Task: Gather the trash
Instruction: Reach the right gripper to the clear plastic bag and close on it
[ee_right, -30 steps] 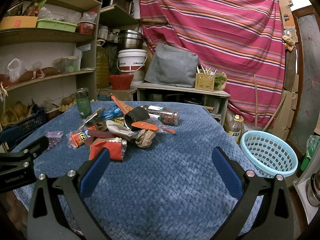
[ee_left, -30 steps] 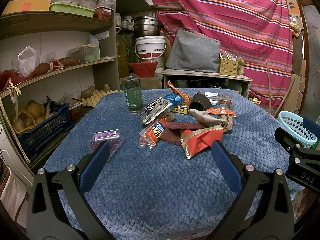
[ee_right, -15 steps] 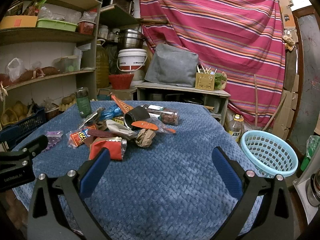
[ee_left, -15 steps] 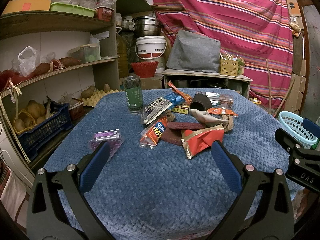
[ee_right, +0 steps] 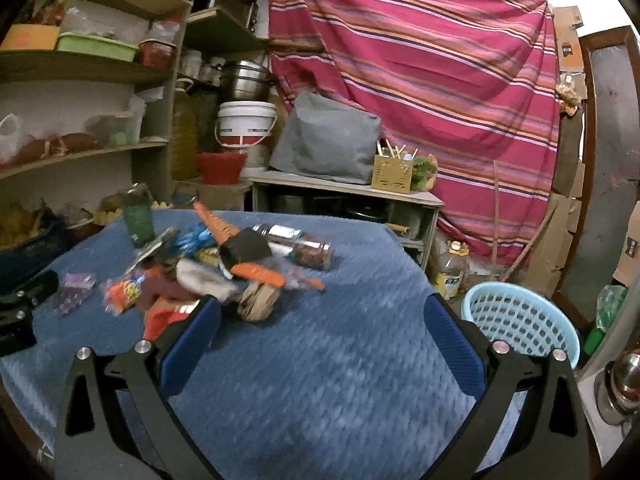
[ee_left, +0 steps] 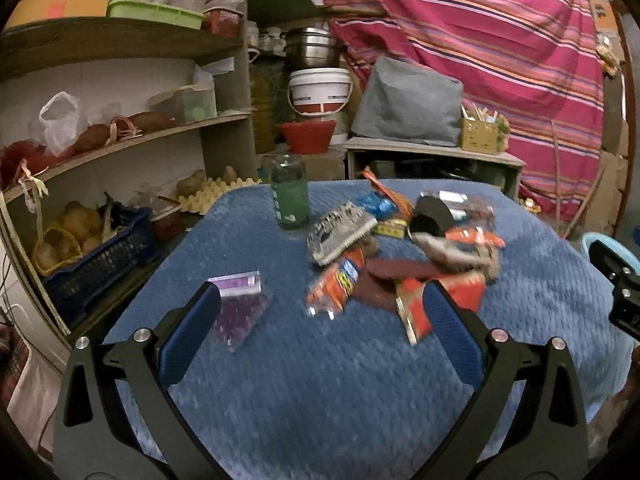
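A pile of trash lies on the blue quilted table (ee_left: 320, 400): an orange snack wrapper (ee_left: 338, 284), a red wrapper (ee_left: 444, 300), a silver-black wrapper (ee_left: 340, 232), a black cup (ee_right: 244, 248) on its side, crumpled brown paper (ee_right: 258, 300) and a jar (ee_right: 304, 246) lying flat. A purple packet (ee_left: 240, 312) sits apart, just beyond the left finger of my left gripper (ee_left: 320, 300), which is open and holds nothing. My right gripper (ee_right: 322, 308) is open and holds nothing, its left finger near the red wrapper. A light-blue basket (ee_right: 520, 320) stands off the table's right side.
A green bottle (ee_left: 289, 196) stands upright behind the pile. Shelves (ee_left: 120, 140) with a blue crate (ee_left: 100, 268) of produce run along the left. A low cabinet (ee_right: 344, 200), a striped curtain and a yellow bottle (ee_right: 450, 272) on the floor lie beyond the table.
Both grippers have moved a little closer to the pile, and the views are blurred by motion. Both stay open; nothing on the table has shifted.
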A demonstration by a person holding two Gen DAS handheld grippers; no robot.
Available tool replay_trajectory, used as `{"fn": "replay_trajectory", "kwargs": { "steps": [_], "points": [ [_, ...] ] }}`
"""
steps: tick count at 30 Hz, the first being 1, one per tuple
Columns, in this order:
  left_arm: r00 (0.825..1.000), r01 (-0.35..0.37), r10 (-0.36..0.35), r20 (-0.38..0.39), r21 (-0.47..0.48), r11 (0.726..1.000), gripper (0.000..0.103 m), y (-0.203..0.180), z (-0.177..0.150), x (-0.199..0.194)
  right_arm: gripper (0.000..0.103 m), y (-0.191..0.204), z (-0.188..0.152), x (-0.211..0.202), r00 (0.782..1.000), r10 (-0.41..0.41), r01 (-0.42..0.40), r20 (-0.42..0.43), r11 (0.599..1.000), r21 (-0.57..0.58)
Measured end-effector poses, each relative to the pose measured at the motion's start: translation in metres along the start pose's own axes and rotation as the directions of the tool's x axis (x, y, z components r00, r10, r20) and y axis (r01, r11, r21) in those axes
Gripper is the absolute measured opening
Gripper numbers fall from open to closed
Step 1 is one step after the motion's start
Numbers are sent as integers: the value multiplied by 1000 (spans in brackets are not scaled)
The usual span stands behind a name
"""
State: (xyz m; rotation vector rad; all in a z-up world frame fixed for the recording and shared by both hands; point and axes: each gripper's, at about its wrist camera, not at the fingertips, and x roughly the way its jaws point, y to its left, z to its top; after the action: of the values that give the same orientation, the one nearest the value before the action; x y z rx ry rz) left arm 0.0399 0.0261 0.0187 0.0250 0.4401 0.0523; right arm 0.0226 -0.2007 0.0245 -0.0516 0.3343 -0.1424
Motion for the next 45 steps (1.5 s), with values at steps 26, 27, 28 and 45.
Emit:
{"fn": "replay_trajectory", "kwargs": {
  "steps": [26,27,28,45],
  "points": [
    [989,-19,33,-141,99,995,98,-27,38,163,99,-6,31,156,975,-1,2,-220,1000,2],
    [988,-18,33,-148,99,995,97,-28,38,167,99,-5,31,159,974,11,-8,-225,1000,15],
    [987,-15,31,-157,101,995,94,-29,37,173,99,-3,30,163,972,25,-21,-232,1000,20],
    [989,-32,51,-137,134,991,4,-9,39,167,99,36,27,176,961,77,-104,-267,990,-90]
  ]
}}
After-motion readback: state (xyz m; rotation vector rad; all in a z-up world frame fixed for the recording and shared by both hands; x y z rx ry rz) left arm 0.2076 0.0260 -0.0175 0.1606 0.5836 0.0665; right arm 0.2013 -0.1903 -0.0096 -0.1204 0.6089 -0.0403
